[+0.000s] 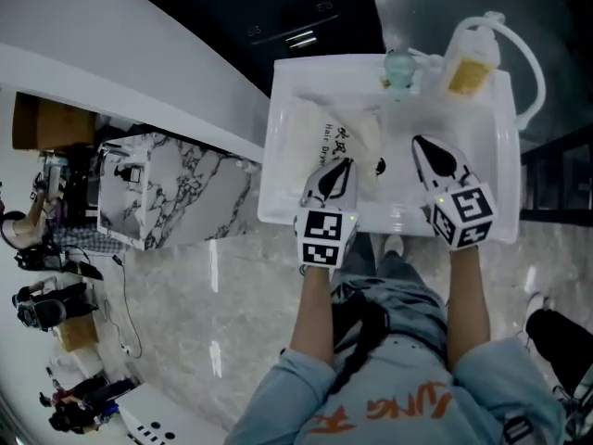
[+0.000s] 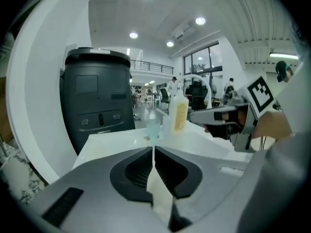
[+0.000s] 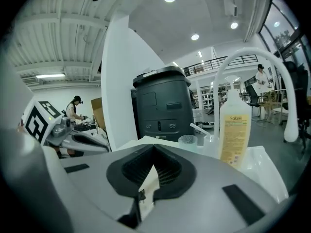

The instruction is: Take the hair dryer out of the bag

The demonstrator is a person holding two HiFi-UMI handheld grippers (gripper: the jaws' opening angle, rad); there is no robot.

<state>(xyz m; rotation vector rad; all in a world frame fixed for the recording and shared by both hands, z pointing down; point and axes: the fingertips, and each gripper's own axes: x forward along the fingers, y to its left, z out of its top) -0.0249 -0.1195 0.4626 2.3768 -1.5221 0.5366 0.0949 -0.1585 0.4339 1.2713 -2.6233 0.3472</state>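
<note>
A cream cloth bag (image 1: 345,137) printed "Hair Dryer" lies flat in the white basin (image 1: 287,146). No hair dryer shows; whatever the bag holds is hidden. My left gripper (image 1: 343,163) hovers over the bag's near part, its jaws shut with nothing between them. My right gripper (image 1: 419,142) hangs over the basin just right of the bag, also shut and empty. In the left gripper view the closed jaws (image 2: 154,148) point toward the basin's back, with the right gripper (image 2: 218,115) beside them. The right gripper view shows its own shut jaws (image 3: 154,147).
At the basin's back stand a clear cup (image 1: 400,68), a yellow soap bottle (image 1: 471,63) and a curved white tap (image 1: 530,58). Behind the basin is a dark grey machine (image 2: 99,103). Marble floor lies left of and below the basin; people stand at far left.
</note>
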